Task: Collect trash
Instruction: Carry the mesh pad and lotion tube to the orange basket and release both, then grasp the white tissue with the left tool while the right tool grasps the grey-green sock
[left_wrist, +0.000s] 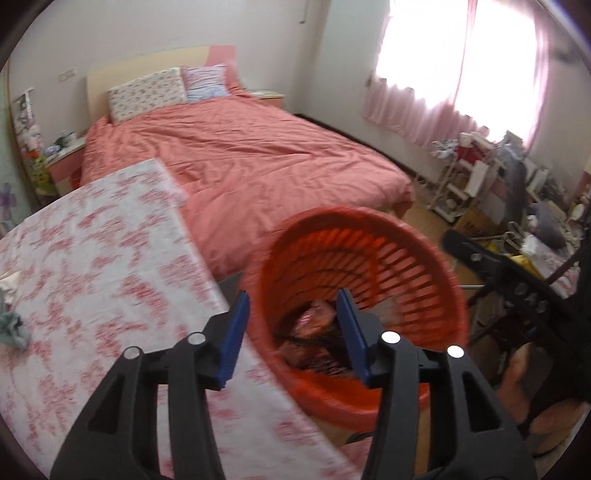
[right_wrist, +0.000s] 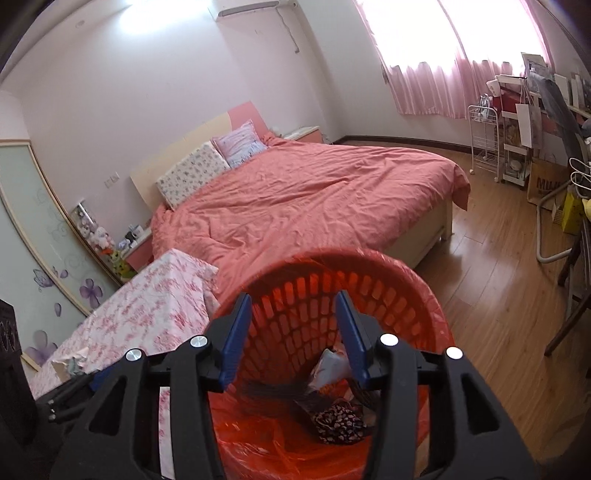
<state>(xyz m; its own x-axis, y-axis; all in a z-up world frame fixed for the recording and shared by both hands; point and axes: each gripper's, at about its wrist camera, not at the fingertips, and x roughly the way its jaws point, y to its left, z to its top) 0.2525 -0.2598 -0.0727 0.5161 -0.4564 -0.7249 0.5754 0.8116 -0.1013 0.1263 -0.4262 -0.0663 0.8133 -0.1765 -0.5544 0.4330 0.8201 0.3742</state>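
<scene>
The left gripper (left_wrist: 291, 295) hangs with its 2 blue pads (left_wrist: 234, 336) spread wide and nothing between them, above the near rim of the bin (left_wrist: 439, 295), an orange slotted basket standing on the floor just beside the worktop (left_wrist: 92, 266). The right gripper (right_wrist: 293, 297) is likewise spread and empty, pointing down into the same bin, which is lined with a red bag (right_wrist: 258, 435). Trash (right_wrist: 338, 422) lies at the bottom of the bin: a dark patterned wrapper, a pale packet and reddish wrappers. More crumpled scraps (left_wrist: 14, 328) sit on the worktop's pink floral cloth at its left edge. Beyond the bin and worktop stands a bed (right_wrist: 314, 192) with a salmon cover and 2 pillows (right_wrist: 192, 171).
</scene>
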